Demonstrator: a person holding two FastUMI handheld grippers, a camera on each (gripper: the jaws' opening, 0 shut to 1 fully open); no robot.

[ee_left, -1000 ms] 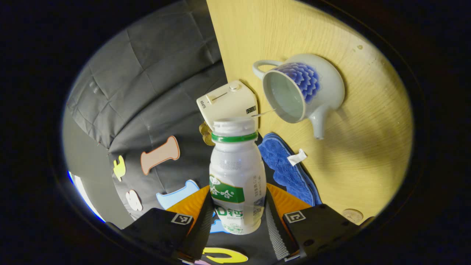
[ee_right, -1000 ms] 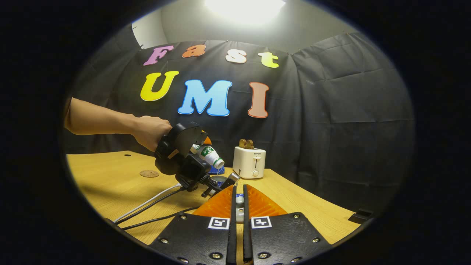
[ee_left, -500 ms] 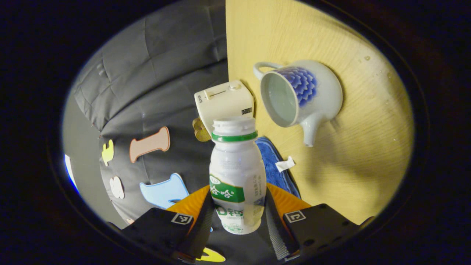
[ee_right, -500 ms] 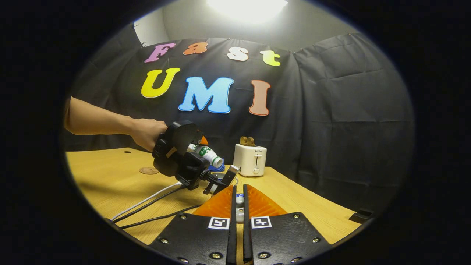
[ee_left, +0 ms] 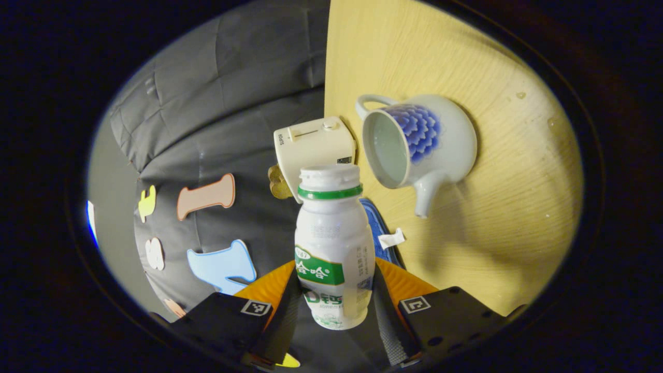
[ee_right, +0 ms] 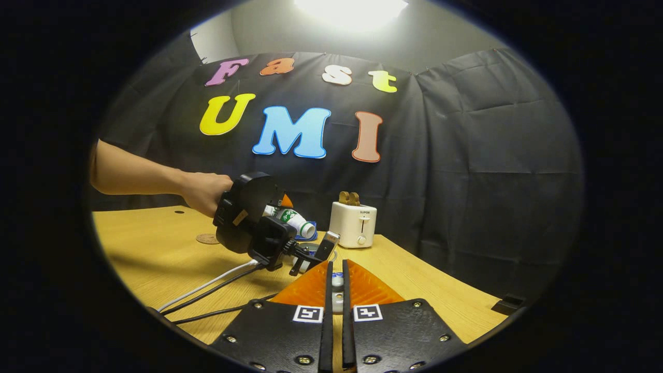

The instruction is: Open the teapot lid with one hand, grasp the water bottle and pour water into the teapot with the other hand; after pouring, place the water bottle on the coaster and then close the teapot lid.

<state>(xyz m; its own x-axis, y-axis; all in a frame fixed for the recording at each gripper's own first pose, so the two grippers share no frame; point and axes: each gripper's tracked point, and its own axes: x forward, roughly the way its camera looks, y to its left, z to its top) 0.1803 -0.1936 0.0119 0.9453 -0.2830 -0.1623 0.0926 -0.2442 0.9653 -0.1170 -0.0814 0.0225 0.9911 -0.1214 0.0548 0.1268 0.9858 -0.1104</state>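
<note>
Wooden desk [ee_right: 155, 254] carries the lidless teapot [ee_left: 419, 140], its inside pale. Left claw [ee_left: 334, 295] grips the uncapped water bottle [ee_left: 334, 248], tipped neck-first toward the teapot. Right claw [ee_right: 336, 290] pinches the lid knob [ee_right: 337, 281].

Glaring overhead lamp [ee_right: 351, 9] — dim booth, soft shadows on table [ee_left: 518, 207], fisheye-warped edges.

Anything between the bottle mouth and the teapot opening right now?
In the left gripper view, nothing solid separates the water bottle mouth from the teapot opening; the toaster stands behind.
</note>
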